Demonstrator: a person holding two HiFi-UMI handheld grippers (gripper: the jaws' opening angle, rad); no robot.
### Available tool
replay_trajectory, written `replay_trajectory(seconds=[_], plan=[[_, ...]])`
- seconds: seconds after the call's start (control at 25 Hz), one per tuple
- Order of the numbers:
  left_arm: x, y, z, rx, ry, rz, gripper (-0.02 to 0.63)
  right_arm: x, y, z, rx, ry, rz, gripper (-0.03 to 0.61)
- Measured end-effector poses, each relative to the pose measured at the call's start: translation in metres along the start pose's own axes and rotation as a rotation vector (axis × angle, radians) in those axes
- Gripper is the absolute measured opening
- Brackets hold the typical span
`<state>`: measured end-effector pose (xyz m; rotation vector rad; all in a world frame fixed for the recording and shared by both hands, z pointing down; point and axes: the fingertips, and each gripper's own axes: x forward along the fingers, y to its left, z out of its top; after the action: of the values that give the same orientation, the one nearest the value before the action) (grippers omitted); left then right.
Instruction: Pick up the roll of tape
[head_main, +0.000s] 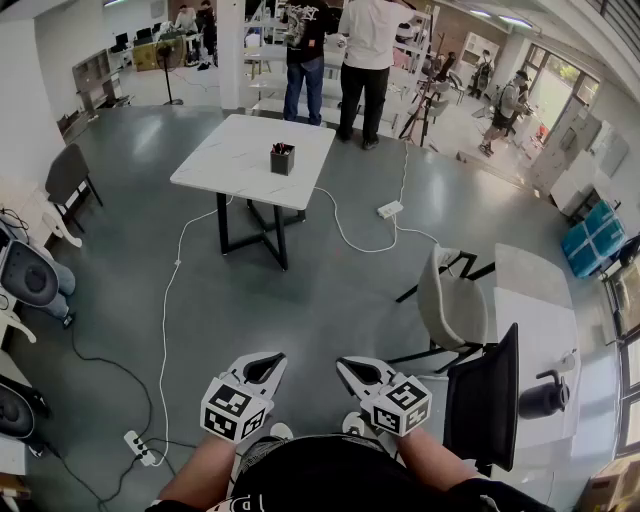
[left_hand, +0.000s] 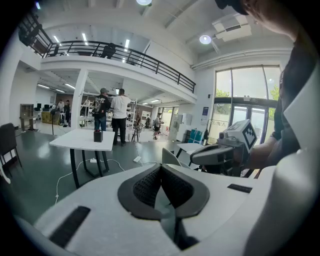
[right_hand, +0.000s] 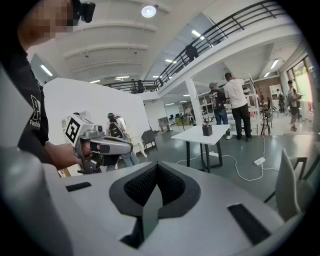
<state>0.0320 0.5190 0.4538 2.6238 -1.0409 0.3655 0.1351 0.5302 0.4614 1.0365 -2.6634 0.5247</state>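
Step in hand: pre-approach, by my read; nothing reached for yet. The left gripper (head_main: 265, 362) and right gripper (head_main: 352, 368) hang side by side close to the person's body, well apart from the white marble-look rectangular table w/ black legs (head_main: 240, 160). Both have jaws pressed together, nothing btw them.

The roll of tape can't be made out in any view; prob. on or by that table, but can't tell.

Next move likely calls for crossing the grey floor to the table, spotting the roll, then parting one gripper's jaws before closing in on it.

Containers:
- A small dark square holder (head_main: 283, 158) stands upright on the table near its far-right corner. Dark/reddish bits poke out the top, too small to tell what.
- Blue plastic crates (head_main: 592, 238) sit at far right, contents not visible.
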Motion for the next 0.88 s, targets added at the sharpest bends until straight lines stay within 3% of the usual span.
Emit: replay_trajectory(seconds=[0.44, 0.88], plan=[[-0.026, 0.014, -0.013, 0.026, 0.005, -0.029, 0.017, 0.018, 0.028, -0.012, 0.032, -0.018, -0.022, -0.002], [-0.045, 0.038, -0.025, -0.016, 0.000, -0.038, 0.017, 0.041, 0.047, -0.012, 0.053, 0.010, -0.019, -0.001]])
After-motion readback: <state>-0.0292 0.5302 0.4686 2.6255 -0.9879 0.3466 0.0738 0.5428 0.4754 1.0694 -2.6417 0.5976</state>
